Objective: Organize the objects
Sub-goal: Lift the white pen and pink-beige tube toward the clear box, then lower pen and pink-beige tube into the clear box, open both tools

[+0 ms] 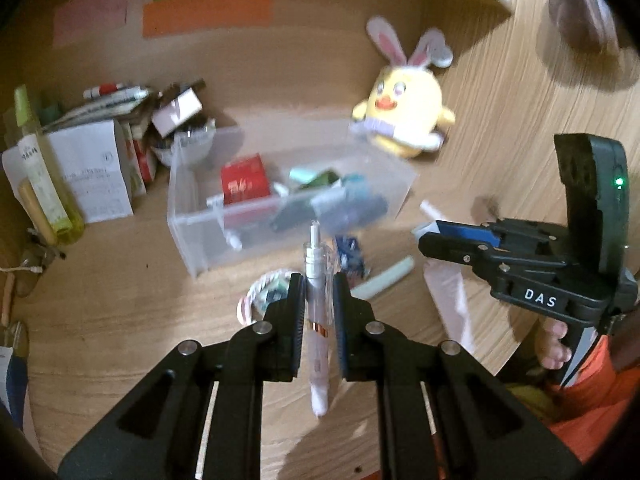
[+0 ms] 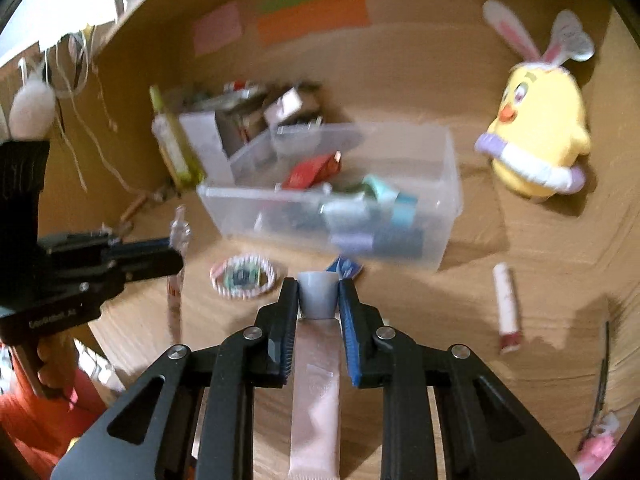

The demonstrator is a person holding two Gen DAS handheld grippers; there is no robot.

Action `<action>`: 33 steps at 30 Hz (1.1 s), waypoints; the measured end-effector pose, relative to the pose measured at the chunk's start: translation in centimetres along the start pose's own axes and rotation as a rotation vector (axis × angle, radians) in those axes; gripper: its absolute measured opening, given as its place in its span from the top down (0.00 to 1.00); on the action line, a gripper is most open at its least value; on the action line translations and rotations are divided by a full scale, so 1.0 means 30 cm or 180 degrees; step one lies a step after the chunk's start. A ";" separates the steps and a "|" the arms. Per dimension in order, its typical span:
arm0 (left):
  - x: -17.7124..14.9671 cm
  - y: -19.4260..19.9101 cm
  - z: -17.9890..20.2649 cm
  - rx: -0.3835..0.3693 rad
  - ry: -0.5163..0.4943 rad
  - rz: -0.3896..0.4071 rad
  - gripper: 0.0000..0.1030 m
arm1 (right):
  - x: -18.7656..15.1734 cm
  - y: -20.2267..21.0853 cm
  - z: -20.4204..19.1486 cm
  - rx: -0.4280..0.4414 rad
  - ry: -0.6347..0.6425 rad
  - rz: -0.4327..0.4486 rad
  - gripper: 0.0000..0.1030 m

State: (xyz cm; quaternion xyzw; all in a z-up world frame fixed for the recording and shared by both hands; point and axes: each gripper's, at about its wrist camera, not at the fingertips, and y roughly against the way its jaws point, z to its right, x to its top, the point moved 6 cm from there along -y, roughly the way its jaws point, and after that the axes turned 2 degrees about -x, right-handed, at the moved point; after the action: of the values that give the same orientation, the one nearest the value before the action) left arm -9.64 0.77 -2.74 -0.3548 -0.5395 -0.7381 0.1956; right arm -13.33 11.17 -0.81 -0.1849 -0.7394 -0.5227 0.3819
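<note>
Many small items in clear bin [image 1: 188,216]

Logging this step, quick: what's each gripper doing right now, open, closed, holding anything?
Left gripper: closed on a clear pen, tip pointing forward.
Right gripper: closed on a pink tube at its grey cap.

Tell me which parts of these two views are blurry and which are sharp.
Left wrist view: the left gripper and its pen are fairly sharp, the clear bin smeared. Right wrist view: the right gripper is crisp, the bin and plush chick motion-blurred.
</note>
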 end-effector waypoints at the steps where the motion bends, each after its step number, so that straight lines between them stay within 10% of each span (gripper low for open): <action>1: 0.013 0.010 0.002 -0.0013 0.0022 0.0059 0.88 | 0.013 0.012 0.004 -0.0015 -0.0015 0.0054 0.82; 15: 0.206 0.123 0.010 -0.0025 0.0066 0.0637 0.90 | 0.254 0.183 0.039 -0.0146 -0.0060 0.0783 0.82; 33: 0.408 0.066 -0.123 0.0482 0.0134 0.0820 0.90 | 0.449 0.109 0.109 -0.0701 0.0296 0.0821 0.82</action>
State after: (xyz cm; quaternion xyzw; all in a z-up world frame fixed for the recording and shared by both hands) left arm -17.69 -2.22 6.93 -0.3898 -0.5394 -0.6714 0.3261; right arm -20.98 13.73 10.94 -0.2946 -0.6294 -0.5553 0.4569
